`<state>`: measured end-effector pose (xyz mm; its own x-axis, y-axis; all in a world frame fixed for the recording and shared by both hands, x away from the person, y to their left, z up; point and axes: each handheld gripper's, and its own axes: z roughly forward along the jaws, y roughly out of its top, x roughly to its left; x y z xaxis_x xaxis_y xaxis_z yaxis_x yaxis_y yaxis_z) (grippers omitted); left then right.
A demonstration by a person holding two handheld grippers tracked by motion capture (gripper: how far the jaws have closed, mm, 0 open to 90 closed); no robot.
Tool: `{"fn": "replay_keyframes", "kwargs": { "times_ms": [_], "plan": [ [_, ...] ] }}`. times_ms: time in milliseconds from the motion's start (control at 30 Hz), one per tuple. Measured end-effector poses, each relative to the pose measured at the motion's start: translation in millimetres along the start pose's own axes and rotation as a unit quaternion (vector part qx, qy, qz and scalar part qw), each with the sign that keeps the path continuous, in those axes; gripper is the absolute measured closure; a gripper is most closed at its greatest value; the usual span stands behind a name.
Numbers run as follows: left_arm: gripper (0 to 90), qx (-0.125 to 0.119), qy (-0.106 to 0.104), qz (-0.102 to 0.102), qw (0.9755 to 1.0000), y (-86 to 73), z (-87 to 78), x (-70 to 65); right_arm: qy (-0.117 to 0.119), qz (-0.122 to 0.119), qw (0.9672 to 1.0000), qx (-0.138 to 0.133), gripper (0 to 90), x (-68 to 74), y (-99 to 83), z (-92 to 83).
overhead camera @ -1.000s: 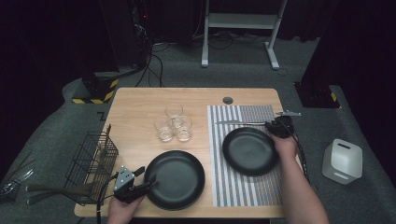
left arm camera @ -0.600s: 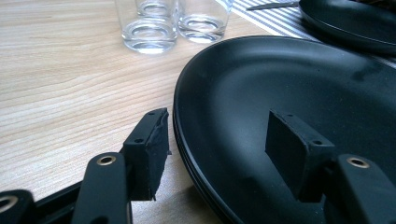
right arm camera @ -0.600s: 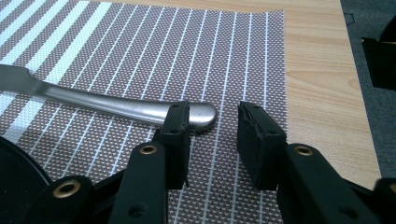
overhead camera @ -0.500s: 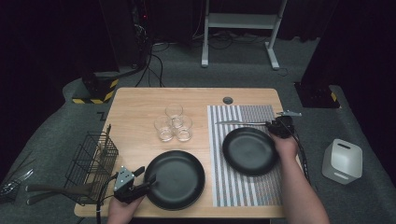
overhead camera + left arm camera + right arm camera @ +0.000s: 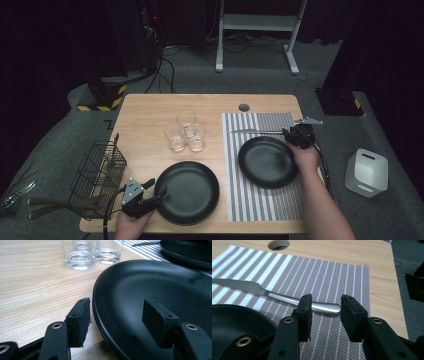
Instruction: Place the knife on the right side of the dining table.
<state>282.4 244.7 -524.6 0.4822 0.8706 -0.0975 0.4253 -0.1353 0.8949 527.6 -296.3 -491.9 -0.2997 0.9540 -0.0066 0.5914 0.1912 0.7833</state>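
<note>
Item under inspection: the knife, all metal, lying flat on the striped placemat, just past the 12 o'clock rim of the black plate on the mat.
Knife position: blade toward the 9 o'clock side of the table in the high view, handle end toward 3 o'clock; the rounded handle tip sits just beyond my right gripper.
Handling judgement, knife: I rate it stiff, light, and slick on its polished handle. It lies low on the mat, so the pads must come down close to the weave to get under its curve.
Where to take hold: I would grip across the thick handle near its end, never on the thin blade.
Right gripper state: jaws part-spread and just been opening, with nothing between the pads; the handle tip shows in the gap behind them, apart from both pads.
Second item: the black plate near me, at 6 o'clock on the bare wooden table. I judge it rigid, heavier than the knife, glossy and breakable; its rim is the only hold.
Left gripper state: jaws spread wide astride that plate's 9 o'clock rim, 1 pad outside and 1 over the dish. I see no pad pressing on it.
Nearby hazard: 3 glasses stand clustered at 12 o'clock from the near plate, well apart from both tools.
</note>
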Motion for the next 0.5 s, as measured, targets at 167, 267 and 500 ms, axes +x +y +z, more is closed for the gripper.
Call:
{"fn": "replay_keyframes", "kwargs": {
  "times_ms": [167, 267, 500],
  "plan": [
    [39.7, 0.0, 0.0, 0.0, 1.0, 0.0, 0.1, 0.0, 0.002, -0.002, 1.0, -0.005, 61.0, 4.9, -1.4, -9.1],
    [39.6, -0.005, -0.001, 0.001, 1.0, -0.4, -0.9, 0.0, 0.005, 0.001, 1.0, -0.002, 61.2, 5.9, -4.2, -13.2],
    [39.6, -0.005, 0.0, 0.0, 1.0, -0.4, -0.8, -0.1, 0.002, -0.008, 1.0, -0.003, 61.1, 10.4, -14.1, -21.9]
  ]
}}
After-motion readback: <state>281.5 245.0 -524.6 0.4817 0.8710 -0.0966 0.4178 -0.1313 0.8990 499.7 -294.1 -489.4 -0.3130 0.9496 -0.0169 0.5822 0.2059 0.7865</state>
